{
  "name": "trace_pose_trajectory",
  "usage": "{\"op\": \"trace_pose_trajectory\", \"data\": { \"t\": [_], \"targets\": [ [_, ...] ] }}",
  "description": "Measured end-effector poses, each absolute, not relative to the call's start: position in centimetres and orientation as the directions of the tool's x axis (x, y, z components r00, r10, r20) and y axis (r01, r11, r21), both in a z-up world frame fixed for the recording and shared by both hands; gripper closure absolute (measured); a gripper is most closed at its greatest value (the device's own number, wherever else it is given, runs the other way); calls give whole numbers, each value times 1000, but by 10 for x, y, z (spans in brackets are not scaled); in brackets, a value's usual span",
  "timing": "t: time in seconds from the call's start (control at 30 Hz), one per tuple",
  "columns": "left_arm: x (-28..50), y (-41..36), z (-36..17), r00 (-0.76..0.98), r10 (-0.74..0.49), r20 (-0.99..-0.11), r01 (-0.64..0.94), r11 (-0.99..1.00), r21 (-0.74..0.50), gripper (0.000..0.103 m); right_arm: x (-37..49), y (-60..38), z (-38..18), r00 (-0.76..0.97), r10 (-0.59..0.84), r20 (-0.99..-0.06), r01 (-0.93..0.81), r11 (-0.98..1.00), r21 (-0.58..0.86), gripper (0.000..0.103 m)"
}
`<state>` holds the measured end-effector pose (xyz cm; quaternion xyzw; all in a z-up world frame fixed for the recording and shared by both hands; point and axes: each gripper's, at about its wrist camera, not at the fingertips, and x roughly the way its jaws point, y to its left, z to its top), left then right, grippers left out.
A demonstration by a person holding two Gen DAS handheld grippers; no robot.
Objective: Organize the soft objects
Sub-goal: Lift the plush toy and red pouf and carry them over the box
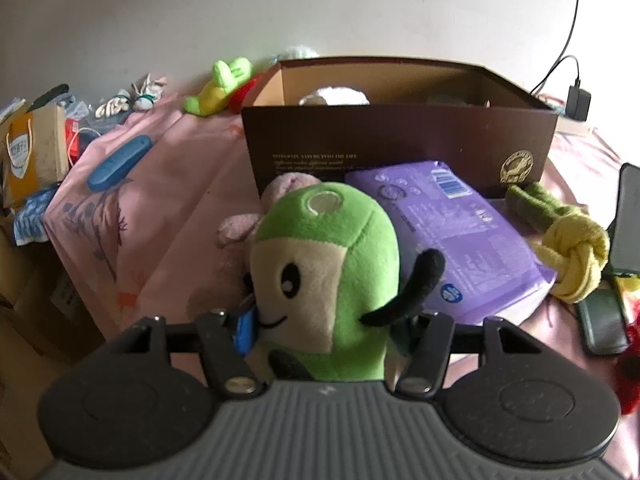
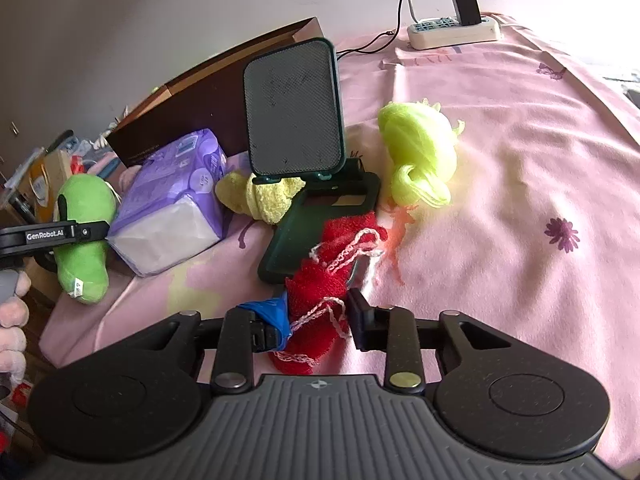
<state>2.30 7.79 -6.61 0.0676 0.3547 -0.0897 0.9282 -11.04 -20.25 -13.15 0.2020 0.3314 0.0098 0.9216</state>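
My left gripper is shut on a green plush toy with a cream face, held in front of the dark brown box. The same toy shows at the left of the right wrist view, clamped by the left gripper. My right gripper has its jaws around a red knitted cloth with a pale cord, lying on the pink bedspread. A white plush sits inside the box.
A purple tissue pack leans against the box. A yellow-green knotted rope toy, a dark green phone stand, a lime yarn bundle and a power strip lie nearby. A green plush and a blue case lie at far left.
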Motion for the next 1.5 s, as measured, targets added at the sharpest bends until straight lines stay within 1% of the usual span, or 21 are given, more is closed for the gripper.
{"op": "trace_pose_trajectory", "data": {
  "t": [0.1, 0.23, 0.4, 0.5, 0.63, 0.77, 0.87, 1.0, 1.07, 1.27, 1.47, 1.5],
  "targets": [
    [17, 86, -60, 739, -150, -657, 216, 976, 19, 41, -118, -211, -129, 791, 145, -595, 140, 903, 406, 93],
    [11, 97, -51, 744, -212, -634, 235, 971, -48, 41, -135, -230, -117, 818, 162, -552, 163, 855, 492, 93],
    [-1, 111, -25, 766, -284, -577, 279, 955, -100, 41, -142, -246, -75, 858, 163, -488, 146, 832, 534, 93],
    [-2, 120, -3, 782, -324, -533, 312, 943, -115, 41, -134, -247, -37, 882, 166, -440, 100, 848, 521, 93],
    [14, 128, 27, 796, -362, -484, 346, 930, -127, 41, -100, -242, 12, 895, 204, -396, 12, 878, 479, 93],
    [41, 122, 53, 817, -367, -445, 364, 926, -95, 41, -48, -236, 42, 891, 257, -376, -62, 887, 458, 92],
    [67, 112, 64, 815, -378, -439, 380, 921, -86, 41, -2, -229, 48, 877, 269, -397, -82, 900, 428, 92],
    [112, 87, 66, 796, -382, -469, 396, 915, -72, 41, 57, -220, 42, 852, 282, -441, -95, 911, 401, 90],
    [132, 73, 62, 787, -380, -487, 401, 914, -65, 41, 85, -216, 36, 835, 292, -467, -91, 909, 406, 90],
    [204, 40, 36, 741, -389, -547, 392, 912, -118, 40, 155, -203, 12, 794, 291, -534, -50, 907, 419, 88],
    [248, 14, 0, 699, -364, -615, 383, 918, -108, 38, 197, -186, -19, 698, 255, -669, -3, 936, 353, 87],
    [254, 11, -5, 693, -357, -626, 380, 919, -104, 36, 201, -187, -24, 675, 252, -694, 13, 936, 353, 87]
  ]
}}
